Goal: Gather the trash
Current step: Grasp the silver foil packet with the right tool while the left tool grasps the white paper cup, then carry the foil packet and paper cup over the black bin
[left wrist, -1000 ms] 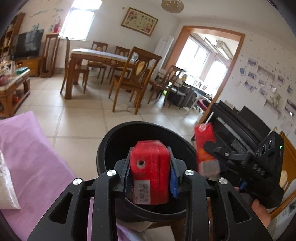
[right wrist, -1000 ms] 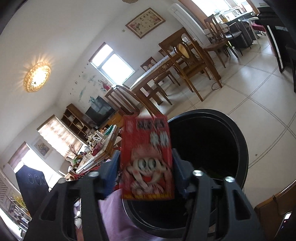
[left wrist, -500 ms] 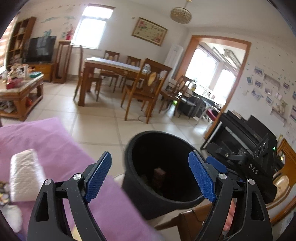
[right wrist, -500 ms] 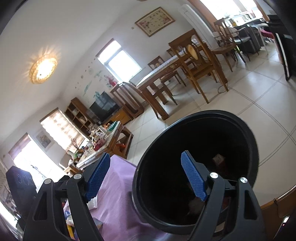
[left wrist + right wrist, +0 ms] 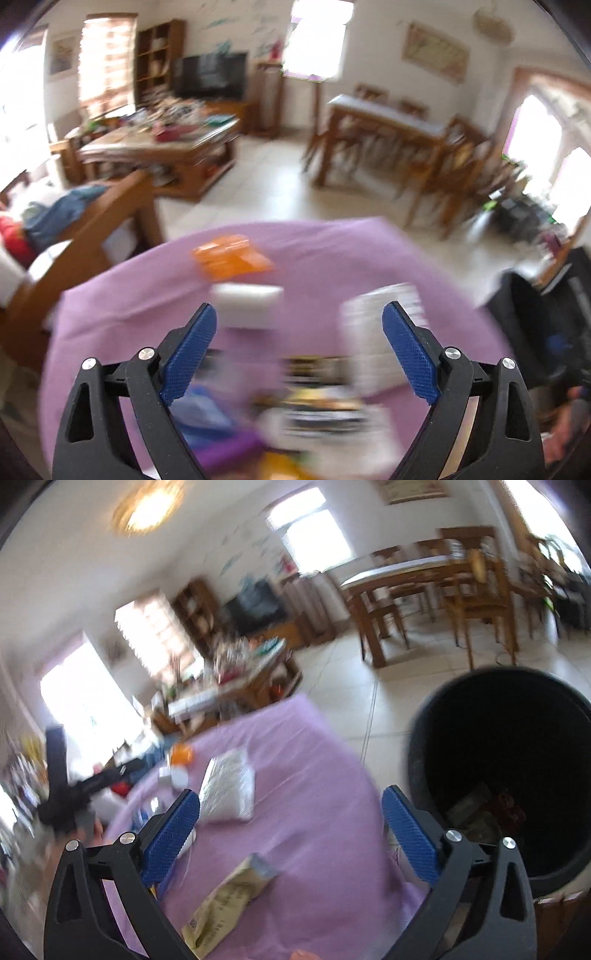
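Now both my claws hang over the purple cloth (image 5: 317, 775), and both are empty. My left claw (image 5: 299, 347) has its jaws spreading wider, nothing between the blue pads (image 5: 188, 350). Past it, blurred, an orange wrapper (image 5: 231, 256) lies toward the far edge of the cloth, a white packet (image 5: 247, 304) just nearer, and a pale bag (image 5: 384, 332) to the right. More litter sits at the near edge, too smeared to name.

My right claw (image 5: 291, 834) is opening too, with only cloth showing between its pads (image 5: 170, 838). A tan wrapper (image 5: 229, 904) lies at the near edge, right under me. A white bag (image 5: 231, 788) sits mid-cloth, toward the left edge. An orange piece (image 5: 181, 753) and a small white thing (image 5: 173, 775) lie beyond, toward the far left corner.

Off the cloth's right edge stands the black bin (image 5: 417, 760), with trash (image 5: 484, 812) already lying in its bottom.
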Demonstrator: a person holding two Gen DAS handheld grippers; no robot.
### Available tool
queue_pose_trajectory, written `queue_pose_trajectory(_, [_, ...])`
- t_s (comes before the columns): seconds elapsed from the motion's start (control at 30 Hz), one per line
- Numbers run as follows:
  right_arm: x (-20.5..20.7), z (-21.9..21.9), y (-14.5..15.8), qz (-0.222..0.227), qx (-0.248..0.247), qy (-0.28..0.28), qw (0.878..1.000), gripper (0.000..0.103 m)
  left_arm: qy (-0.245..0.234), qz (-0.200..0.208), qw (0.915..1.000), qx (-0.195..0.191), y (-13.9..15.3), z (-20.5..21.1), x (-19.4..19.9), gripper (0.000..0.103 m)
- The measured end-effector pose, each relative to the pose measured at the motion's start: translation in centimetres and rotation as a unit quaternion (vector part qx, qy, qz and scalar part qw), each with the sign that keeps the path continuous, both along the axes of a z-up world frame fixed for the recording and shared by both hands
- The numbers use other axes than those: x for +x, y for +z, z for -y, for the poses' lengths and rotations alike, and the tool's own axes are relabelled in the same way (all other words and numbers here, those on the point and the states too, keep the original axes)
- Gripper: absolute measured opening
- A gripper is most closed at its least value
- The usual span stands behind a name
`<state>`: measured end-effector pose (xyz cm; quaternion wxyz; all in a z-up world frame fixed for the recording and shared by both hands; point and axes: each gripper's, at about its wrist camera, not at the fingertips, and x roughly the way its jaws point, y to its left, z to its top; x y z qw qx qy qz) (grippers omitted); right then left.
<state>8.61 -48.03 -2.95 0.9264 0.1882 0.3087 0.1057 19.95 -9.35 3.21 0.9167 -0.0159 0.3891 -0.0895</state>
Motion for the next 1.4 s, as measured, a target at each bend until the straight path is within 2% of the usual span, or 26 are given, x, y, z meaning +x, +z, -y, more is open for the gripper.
queue_pose_trajectory(0.17, [5.7, -7.2, 1.4, -0.054, -0.076, 0.062, 0.994, 0.098, -0.006, -0.049, 0.9978, 0.044, -2.4, -2.1, 4.2, 0.090])
queue_pose_trajectory(0.23, [8.5, -10.0, 0.9, -0.090, -0.106, 0.071, 0.988, 0.098, -0.010, -0.058, 0.9971, 0.048, -3.2, -2.4, 5.2, 0.081])
queue_pose_trajectory(0.27, [9.7, -10.8, 0.4, -0.108, -0.114, 0.072, 0.985, 0.098, -0.012, -0.061, 0.9969, 0.048, -3.5, -2.9, 5.3, 0.078])
queue_pose_trajectory(0.33, [12.4, -12.4, -1.1, -0.155, -0.125, 0.071, 0.977, 0.098, -0.019, -0.073, 0.9964, 0.039, -4.2, -2.8, 6.2, 0.064])
queue_pose_trajectory(0.43, [14.6, -13.7, -2.9, -0.188, -0.133, 0.066, 0.971, 0.098, -0.017, -0.080, 0.9961, 0.033, -5.2, -2.6, 6.3, 0.053])
queue_pose_trajectory(0.63, [15.9, -15.1, -5.3, -0.222, -0.152, 0.069, 0.961, 0.098, -0.025, -0.080, 0.9964, 0.015, -5.8, -3.0, 6.2, 0.051])
queue_pose_trajectory(0.73, [15.2, -15.8, -5.3, -0.202, -0.189, 0.066, 0.959, 0.083, -0.032, -0.072, 0.9969, 0.008, -5.4, -2.8, 5.5, 0.051])
queue_pose_trajectory(0.77, [15.2, -15.9, -5.2, -0.197, -0.195, 0.063, 0.959, 0.072, -0.033, -0.070, 0.9970, 0.005, -5.3, -2.8, 5.3, 0.051])
queue_pose_trajectory(0.8, [15.0, -15.6, -5.1, -0.194, -0.193, 0.063, 0.960, 0.065, -0.035, -0.067, 0.9971, 0.003, -5.1, -2.9, 5.1, 0.051])
queue_pose_trajectory(0.9, [14.5, -14.7, -4.7, -0.192, -0.168, 0.064, 0.965, 0.055, -0.039, -0.058, 0.9975, -0.008, -4.7, -3.4, 4.5, 0.051])
queue_pose_trajectory(0.97, [13.9, -14.3, -4.4, -0.184, -0.157, 0.060, 0.968, 0.053, -0.045, -0.048, 0.9976, -0.021, -4.1, -3.6, 3.8, 0.051])
queue_pose_trajectory(1.03, [12.7, -13.2, -3.4, -0.158, -0.121, 0.065, 0.978, 0.053, -0.059, -0.029, 0.9970, -0.042, -3.3, -3.8, 2.8, 0.051])
queue_pose_trajectory(1.13, [10.4, -11.7, -1.6, -0.103, -0.062, 0.071, 0.990, 0.052, -0.080, 0.008, 0.9945, -0.067, -1.8, -3.9, 0.8, 0.051])
queue_pose_trajectory(1.2, [8.6, -10.5, -0.2, -0.061, -0.039, 0.067, 0.995, 0.052, -0.085, 0.029, 0.9930, -0.077, -0.7, -3.8, -0.7, 0.051])
queue_pose_trajectory(1.33, [4.5, -7.5, 2.5, 0.009, -0.001, 0.057, 0.998, 0.052, -0.095, 0.057, 0.9888, -0.100, 1.3, -3.1, -3.2, 0.051])
queue_pose_trajectory(1.4, [2.9, -6.3, 3.6, 0.035, 0.003, 0.048, 0.998, 0.052, -0.107, 0.074, 0.9854, -0.111, 2.5, -2.0, -4.7, 0.051])
